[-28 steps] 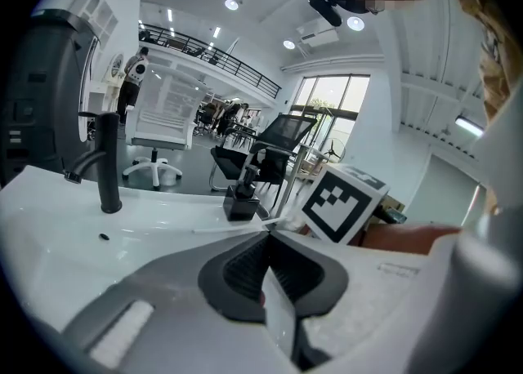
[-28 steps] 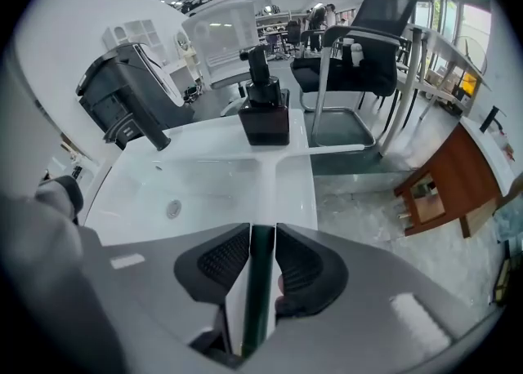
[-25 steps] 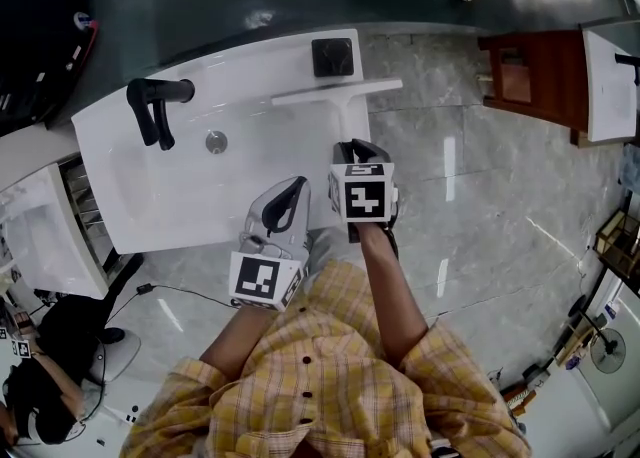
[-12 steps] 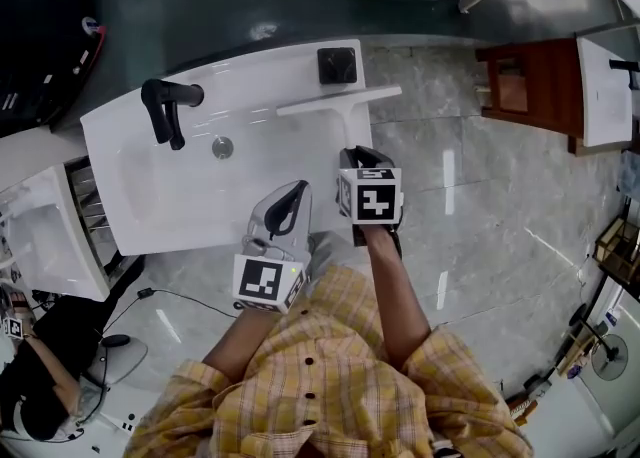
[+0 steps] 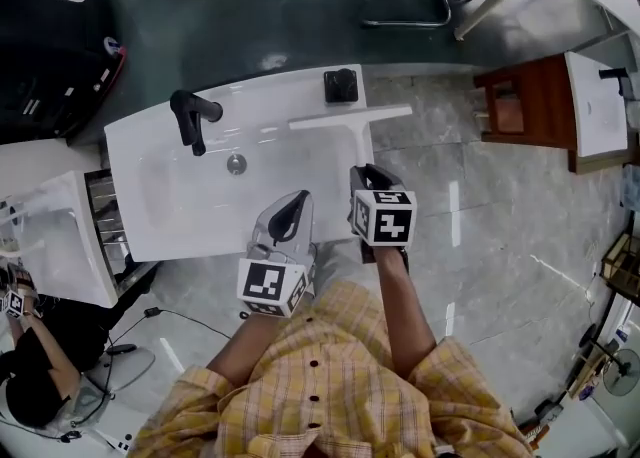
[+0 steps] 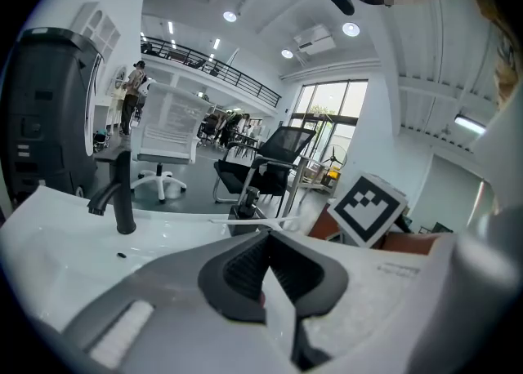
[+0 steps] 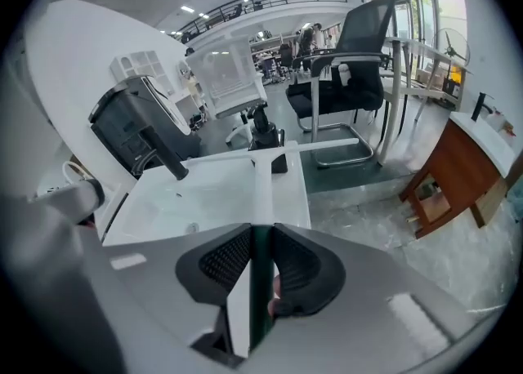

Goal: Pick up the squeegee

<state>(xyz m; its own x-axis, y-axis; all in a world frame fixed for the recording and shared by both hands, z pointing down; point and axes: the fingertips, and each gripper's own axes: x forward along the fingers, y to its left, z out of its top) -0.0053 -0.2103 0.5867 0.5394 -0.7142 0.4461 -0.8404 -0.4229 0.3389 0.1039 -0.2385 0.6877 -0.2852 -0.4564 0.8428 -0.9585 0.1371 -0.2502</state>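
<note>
**Squeegee handle clamped in my right jaws**

My right gripper (image 7: pixel 260 260) has just been closing, and its ribbed black pads (image 7: pixel 222 264) now press the near end of the white plastic T-shaped squeegee (image 5: pixel 357 141). The handle points straight away from me over the white rectangular sink (image 5: pixel 150 186). The blade lies crosswise at the far end, beside a black square block (image 5: pixel 341 85). My left gripper (image 6: pixel 265 270) is closed and empty.

A faucet (image 5: pixel 190 116) is standing at the sink's (image 5: pixel 165 201) back left, a black box (image 5: pixel 341 85) back right, the squeegee (image 5: pixel 350 119) stretching before it; the basin's middle is lying open.
</note>
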